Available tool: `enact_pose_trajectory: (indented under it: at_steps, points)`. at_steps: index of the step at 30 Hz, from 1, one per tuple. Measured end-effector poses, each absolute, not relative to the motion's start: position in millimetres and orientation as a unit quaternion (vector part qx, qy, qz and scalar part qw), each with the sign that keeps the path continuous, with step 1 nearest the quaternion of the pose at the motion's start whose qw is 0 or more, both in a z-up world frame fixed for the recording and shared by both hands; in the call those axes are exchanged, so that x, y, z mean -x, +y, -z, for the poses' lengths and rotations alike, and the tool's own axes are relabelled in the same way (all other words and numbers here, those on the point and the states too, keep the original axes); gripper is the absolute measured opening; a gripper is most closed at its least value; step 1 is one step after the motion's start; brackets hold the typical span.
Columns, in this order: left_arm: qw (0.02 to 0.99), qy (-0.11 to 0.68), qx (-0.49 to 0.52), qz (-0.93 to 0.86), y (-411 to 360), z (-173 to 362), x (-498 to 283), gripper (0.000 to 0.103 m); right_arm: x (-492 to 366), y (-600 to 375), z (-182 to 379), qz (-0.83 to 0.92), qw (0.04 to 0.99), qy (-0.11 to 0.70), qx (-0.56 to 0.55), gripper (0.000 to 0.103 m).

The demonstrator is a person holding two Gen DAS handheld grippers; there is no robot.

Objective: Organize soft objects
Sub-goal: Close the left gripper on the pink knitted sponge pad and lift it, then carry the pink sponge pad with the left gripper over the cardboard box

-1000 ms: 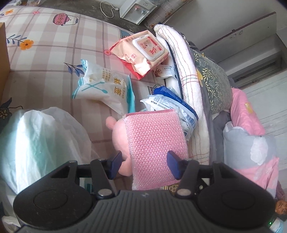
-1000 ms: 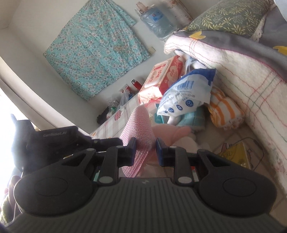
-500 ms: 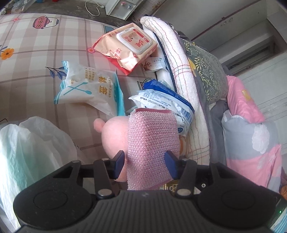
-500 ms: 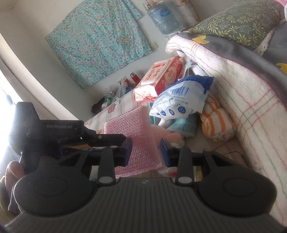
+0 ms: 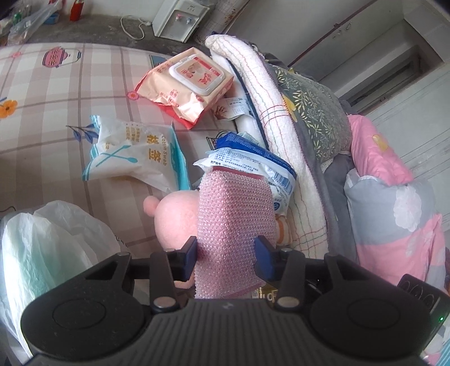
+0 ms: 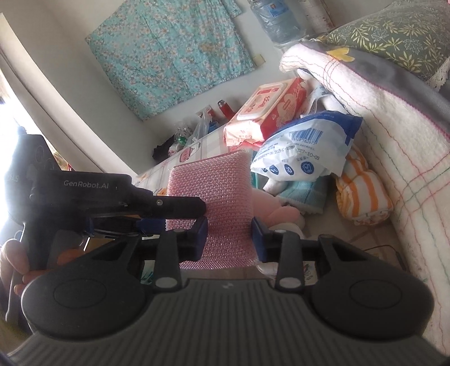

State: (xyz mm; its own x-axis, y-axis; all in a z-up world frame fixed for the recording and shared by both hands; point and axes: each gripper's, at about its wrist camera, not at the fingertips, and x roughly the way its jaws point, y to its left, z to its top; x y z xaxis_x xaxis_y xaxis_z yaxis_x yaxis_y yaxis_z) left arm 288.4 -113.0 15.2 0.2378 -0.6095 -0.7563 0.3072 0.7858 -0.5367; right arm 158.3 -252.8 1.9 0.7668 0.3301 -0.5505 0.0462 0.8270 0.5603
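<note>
Over on the concrete floor (image 5: 92, 28), a white water dispenser (image 5: 180, 17) stood against the wall, and a white cable (image 5: 132, 26) looped just beside it. A red bottle (image 5: 76, 9) sat further left, near a clear plastic bag (image 5: 31, 22). The checked sheet (image 5: 42, 112) showed printed flowers and a pink pot. From the right wrist view, a teal floral cloth (image 6: 171, 53) hung on the wall, with a big blue water jug (image 6: 277, 21) off to its right.
</note>
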Motion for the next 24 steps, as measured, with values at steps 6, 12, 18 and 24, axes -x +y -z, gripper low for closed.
enact_pose_trajectory:
  at_steps: [6, 12, 18, 24]
  points:
    - [0.784, 0.524, 0.138, 0.305, -108, -33, -277, 0.045, -149, -249, -20, -0.078, 0.901, 0.321, -0.282, 0.033]
    - [0.797, 0.501, 0.138, 0.307, -97, -55, -263, 0.045, -138, -239, -41, -0.084, 0.905, 0.308, -0.280, 0.033]
    - [0.809, 0.482, 0.145, 0.303, -76, -74, -248, 0.045, -128, -220, -63, -0.097, 0.910, 0.296, -0.274, 0.033]
    - [0.822, 0.466, 0.154, 0.290, -50, -90, -234, 0.045, -121, -197, -80, -0.115, 0.911, 0.290, -0.268, 0.033]
